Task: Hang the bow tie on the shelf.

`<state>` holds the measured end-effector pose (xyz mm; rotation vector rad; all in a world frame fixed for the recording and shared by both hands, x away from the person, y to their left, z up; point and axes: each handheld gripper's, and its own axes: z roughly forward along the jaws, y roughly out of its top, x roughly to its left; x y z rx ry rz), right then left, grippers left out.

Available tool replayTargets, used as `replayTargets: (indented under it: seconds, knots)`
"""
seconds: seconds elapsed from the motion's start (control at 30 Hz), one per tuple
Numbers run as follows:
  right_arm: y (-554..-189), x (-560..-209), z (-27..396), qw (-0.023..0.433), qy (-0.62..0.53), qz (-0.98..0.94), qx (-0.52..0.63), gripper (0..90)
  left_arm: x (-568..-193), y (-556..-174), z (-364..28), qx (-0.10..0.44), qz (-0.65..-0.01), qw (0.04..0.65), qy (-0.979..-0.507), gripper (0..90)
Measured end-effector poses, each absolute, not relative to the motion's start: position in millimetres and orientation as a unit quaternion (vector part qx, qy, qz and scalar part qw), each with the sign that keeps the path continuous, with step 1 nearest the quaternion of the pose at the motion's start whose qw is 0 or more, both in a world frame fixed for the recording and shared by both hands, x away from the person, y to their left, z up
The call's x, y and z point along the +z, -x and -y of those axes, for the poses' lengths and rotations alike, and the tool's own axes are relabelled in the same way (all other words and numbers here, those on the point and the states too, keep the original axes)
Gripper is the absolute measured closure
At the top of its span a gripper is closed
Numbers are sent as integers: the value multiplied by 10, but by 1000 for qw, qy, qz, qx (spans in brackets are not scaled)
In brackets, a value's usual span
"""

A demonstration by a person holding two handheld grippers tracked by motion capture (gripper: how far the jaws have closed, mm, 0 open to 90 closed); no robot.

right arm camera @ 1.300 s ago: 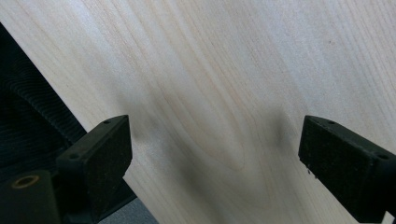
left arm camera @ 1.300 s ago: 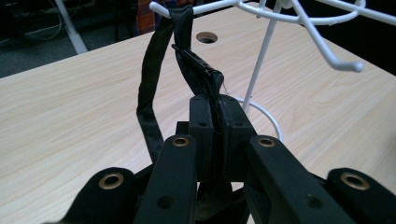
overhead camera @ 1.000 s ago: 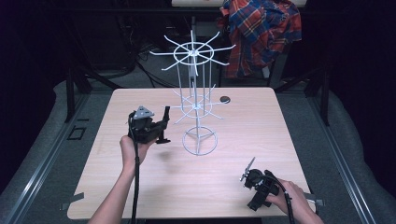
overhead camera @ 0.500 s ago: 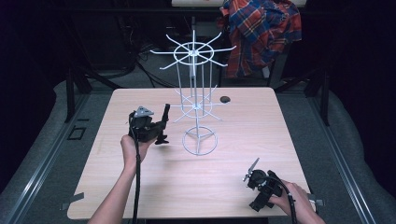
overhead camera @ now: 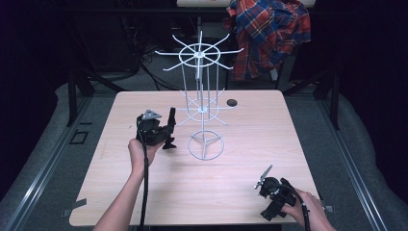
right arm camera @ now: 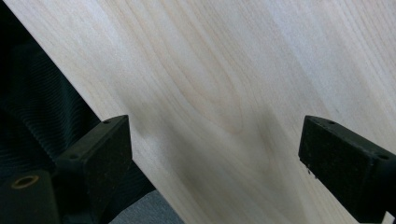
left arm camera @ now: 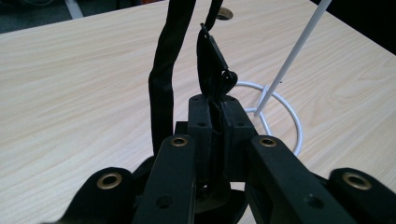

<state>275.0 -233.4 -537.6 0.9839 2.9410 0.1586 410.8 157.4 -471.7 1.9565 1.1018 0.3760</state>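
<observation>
Black strap: a flat dark strap [left arm camera: 164, 79] with a small clasp piece stands up from between the closed jaws of the left gripper; in the left gripper view it rises just to the near left of the rack's base ring.
Left gripper: the left gripper [overhead camera: 168, 130] is clamped on the strap, jaws pressed nearly together with the strap pinched between the pads. It sits just left of the rack's base ring, jaws pointing toward the rack and slightly up.
Left hand: the left hand [overhead camera: 142, 149] cups the gripper body from below, forearm coming up from the near edge of the table, cable trailing down along the arm.
Wire rack: a white wire rack [overhead camera: 199, 103] stands near the middle of the table, its round base ring flat on the wood, spoked tiers above.
Right gripper: the right gripper [overhead camera: 263, 178] lies low, well to the near right of the rack by the table's front edge, jaws spread wide with nothing between them.
Right hand: the right hand [overhead camera: 305, 211] grips its rear.
Table: pale wooden table [overhead camera: 260, 130].
</observation>
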Motion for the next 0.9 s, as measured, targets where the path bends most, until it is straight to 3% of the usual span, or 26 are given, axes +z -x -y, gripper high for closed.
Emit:
replayTargets:
  seconds: [0.23, 0.53, 0.67, 0.77, 0.8, 0.83, 0.9]
  knots:
    - [-2727, -5372, 2350, 23, -317, -947, 48, 92, -4738, -4121, -1563, 140, -442, 417, -782, 745]
    - [-2730, -5363, 2333, 18, -316, -947, 47, 92, -4773, -4142, -1619, 132, -444, 398, -792, 707]
    - [-2731, -5366, 2332, 22, -314, -948, 48, 92, -4784, -4150, -1647, 123, -451, 397, -790, 634]
    - [-2727, -5361, 2332, 21, -315, -948, 49, 92, -4780, -4155, -1650, 120, -455, 386, -793, 459]
    - [-2727, -5361, 2332, 21, -315, -948, 49, 92, -4784, -4154, -1645, 118, -455, 387, -793, 459]
    - [-2727, -5364, 2332, 20, -315, -947, 50, 92, -4783, -4153, -1640, 114, -454, 385, -795, 362]
    - [-2727, -5365, 2332, 19, -316, -947, 50, 92, -4777, -4134, -1623, 114, -451, 379, -800, 333]
